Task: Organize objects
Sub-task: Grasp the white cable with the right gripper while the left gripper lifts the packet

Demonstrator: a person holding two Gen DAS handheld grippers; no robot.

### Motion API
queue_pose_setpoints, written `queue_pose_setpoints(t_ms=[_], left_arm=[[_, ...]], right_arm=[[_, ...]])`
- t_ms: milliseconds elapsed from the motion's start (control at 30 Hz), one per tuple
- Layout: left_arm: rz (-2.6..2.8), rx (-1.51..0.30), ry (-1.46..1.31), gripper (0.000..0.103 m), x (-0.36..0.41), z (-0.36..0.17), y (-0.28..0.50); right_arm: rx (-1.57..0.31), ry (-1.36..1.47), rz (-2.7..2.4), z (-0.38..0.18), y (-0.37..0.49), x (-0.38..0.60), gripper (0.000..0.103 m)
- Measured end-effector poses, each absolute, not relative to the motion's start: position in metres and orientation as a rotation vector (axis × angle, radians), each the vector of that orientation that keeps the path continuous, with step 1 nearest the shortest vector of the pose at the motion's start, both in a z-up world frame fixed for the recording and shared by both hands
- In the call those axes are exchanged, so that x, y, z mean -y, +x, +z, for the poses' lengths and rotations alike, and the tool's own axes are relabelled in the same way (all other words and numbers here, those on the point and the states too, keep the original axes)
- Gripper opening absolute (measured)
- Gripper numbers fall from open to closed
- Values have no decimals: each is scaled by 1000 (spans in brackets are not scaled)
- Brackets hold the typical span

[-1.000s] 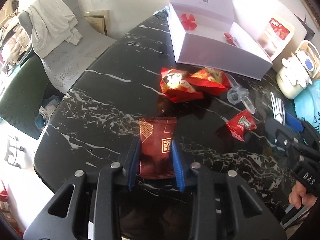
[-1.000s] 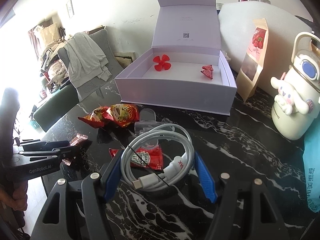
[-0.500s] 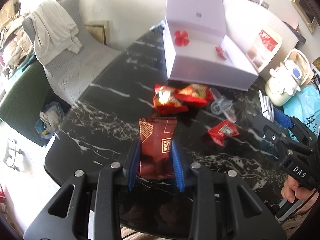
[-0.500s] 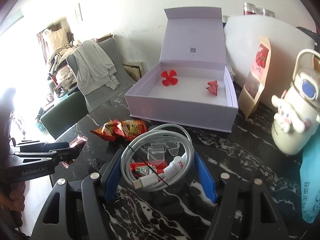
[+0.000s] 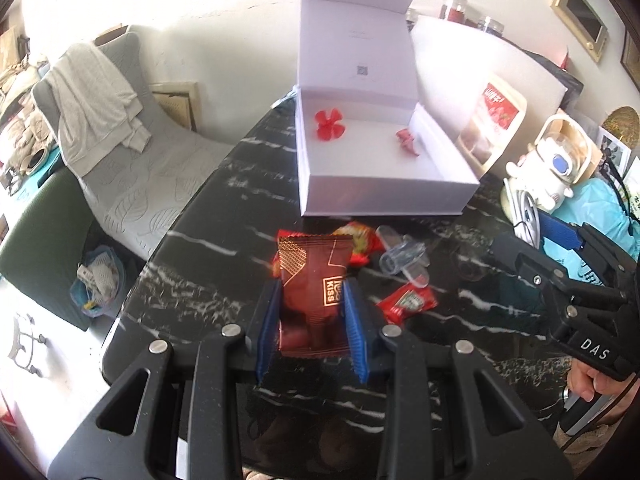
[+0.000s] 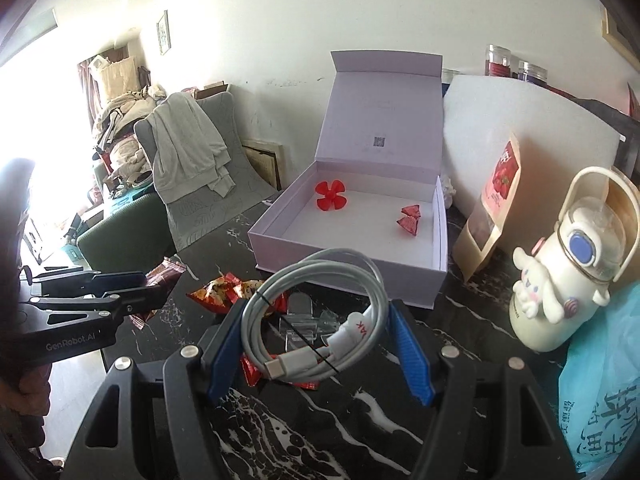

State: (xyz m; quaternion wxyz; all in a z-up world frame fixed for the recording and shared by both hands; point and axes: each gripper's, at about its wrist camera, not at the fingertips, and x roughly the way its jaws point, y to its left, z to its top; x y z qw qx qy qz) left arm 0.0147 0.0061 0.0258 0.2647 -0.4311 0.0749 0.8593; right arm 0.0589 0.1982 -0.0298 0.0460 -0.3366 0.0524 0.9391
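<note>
- Snack packet (image 5: 316, 280), dark red with "KISS" printed in gold, sits pinched between the blue fingers (image 5: 269, 320) of the left gripper (image 5: 311, 292) in the left wrist view; its long axis runs along the fingers, its crimped far end pointing toward the open white box (image 5: 380, 196).
- Same view: below the packet, on the black marble table (image 5: 200, 280), lie a red ketchup sachet (image 5: 408, 303), a clear plastic piece (image 5: 402, 260) and red-and-yellow snack bags (image 5: 360, 240). The right-hand tool at the edge reads "DAS".
- Right wrist view: the right gripper (image 6: 316, 328) is closed narrowly on a coiled white USB cable (image 6: 316, 312), held above the table; the coil's plug end (image 6: 280, 368) points left, across the fingers.
- Same view: the box (image 6: 352, 276) stands beyond the coil, lid upright, holding a red flower (image 6: 331, 196) and red wrapped sweets (image 6: 410, 220). The left tool reads "GenRobot.AI". A white character bottle (image 6: 560, 300) stands at right, beside a blue bag with Chinese print.
</note>
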Motion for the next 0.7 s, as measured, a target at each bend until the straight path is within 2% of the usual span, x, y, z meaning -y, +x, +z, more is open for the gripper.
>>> queue_pose_setpoints(t_ms=[700], left_arm=[[2270, -237, -1064, 30, -55, 55, -44]], right_arm=[[-146, -1027, 2831, -6, 2, -230, 69]])
